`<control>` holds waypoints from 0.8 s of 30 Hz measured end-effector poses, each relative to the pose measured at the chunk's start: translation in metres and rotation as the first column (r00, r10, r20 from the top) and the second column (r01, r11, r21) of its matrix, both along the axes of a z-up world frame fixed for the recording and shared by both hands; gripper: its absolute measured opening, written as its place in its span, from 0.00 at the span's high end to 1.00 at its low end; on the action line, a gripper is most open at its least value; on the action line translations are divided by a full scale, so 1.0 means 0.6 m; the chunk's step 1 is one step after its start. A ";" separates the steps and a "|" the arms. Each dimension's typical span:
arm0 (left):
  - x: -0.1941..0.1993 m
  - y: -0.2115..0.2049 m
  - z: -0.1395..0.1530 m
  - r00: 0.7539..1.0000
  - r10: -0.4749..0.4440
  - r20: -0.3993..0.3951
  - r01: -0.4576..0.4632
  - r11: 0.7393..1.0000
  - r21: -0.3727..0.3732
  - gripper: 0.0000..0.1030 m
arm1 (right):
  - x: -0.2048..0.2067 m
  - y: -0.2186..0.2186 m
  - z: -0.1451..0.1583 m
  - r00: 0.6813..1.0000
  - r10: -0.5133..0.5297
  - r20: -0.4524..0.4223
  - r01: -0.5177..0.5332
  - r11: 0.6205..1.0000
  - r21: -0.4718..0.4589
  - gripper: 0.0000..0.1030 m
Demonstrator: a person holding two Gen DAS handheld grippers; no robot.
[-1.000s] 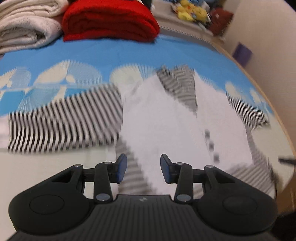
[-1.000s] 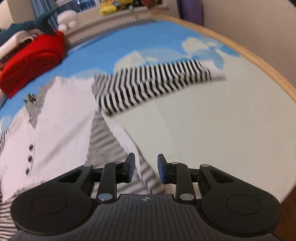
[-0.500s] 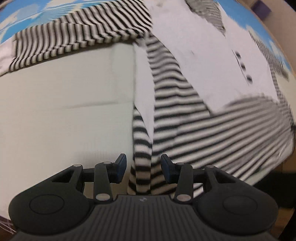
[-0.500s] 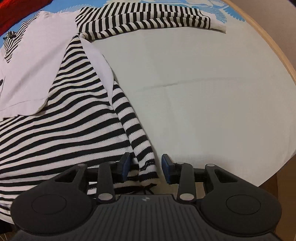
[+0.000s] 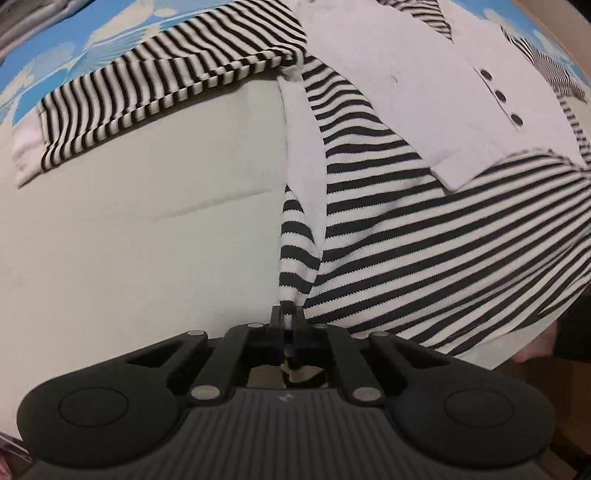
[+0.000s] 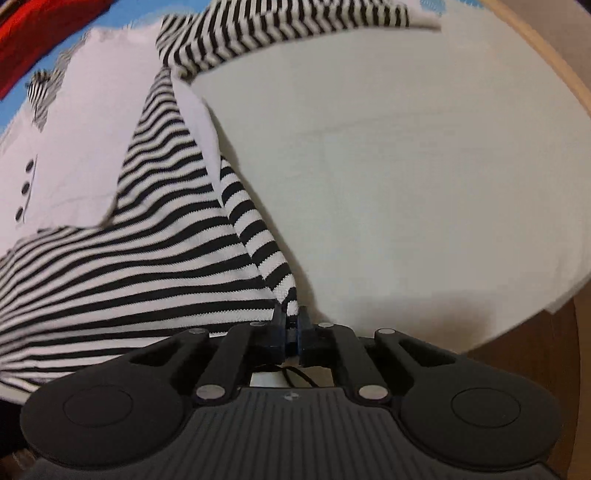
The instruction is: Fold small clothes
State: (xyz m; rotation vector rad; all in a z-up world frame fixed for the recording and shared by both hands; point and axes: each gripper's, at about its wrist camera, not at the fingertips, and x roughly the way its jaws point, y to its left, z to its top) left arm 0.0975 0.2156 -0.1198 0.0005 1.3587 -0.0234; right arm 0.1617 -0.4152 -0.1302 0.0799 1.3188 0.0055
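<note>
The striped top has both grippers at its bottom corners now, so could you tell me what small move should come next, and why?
Probably lift both corners a little and carry the hem toward the collar. The left gripper and right gripper have just closed on the striped top, which lies flat with its sleeves spread on the table, ready for a first fold.

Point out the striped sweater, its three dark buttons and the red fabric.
striped sweater (image 5: 424, 236): left wrist view, on the striped body panel.
dark buttons (image 5: 500, 96): left wrist view, on the middle button.
red fabric (image 6: 40, 33): right wrist view, top left corner.
</note>
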 end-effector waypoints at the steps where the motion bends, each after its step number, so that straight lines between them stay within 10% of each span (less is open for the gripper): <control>1: -0.001 -0.004 -0.001 1.000 -0.014 -0.012 0.014 1.000 0.001 0.96 | -0.001 0.000 0.000 1.000 0.002 -0.012 -0.002 1.000 -0.004 0.96; 6: 0.006 -0.026 0.010 0.998 -0.060 -0.001 0.060 0.994 0.094 0.89 | 0.004 0.009 0.033 0.996 0.010 0.086 -0.009 1.000 -0.015 0.92; 11: 0.018 -0.032 0.059 0.988 -0.052 0.146 0.061 0.996 -0.061 0.89 | -0.002 0.021 0.074 0.968 0.048 0.245 -0.053 0.999 0.013 0.88; 17: 0.017 -0.091 -0.016 0.971 -0.224 -0.089 0.230 0.970 0.074 0.81 | -0.009 0.073 0.001 0.970 0.244 0.015 -0.240 0.963 -0.119 0.84; 24: 0.047 -0.036 0.094 0.968 0.026 0.249 -0.019 0.999 -0.032 0.45 | -0.003 0.053 0.094 0.944 0.108 0.310 -0.101 0.994 -0.039 0.76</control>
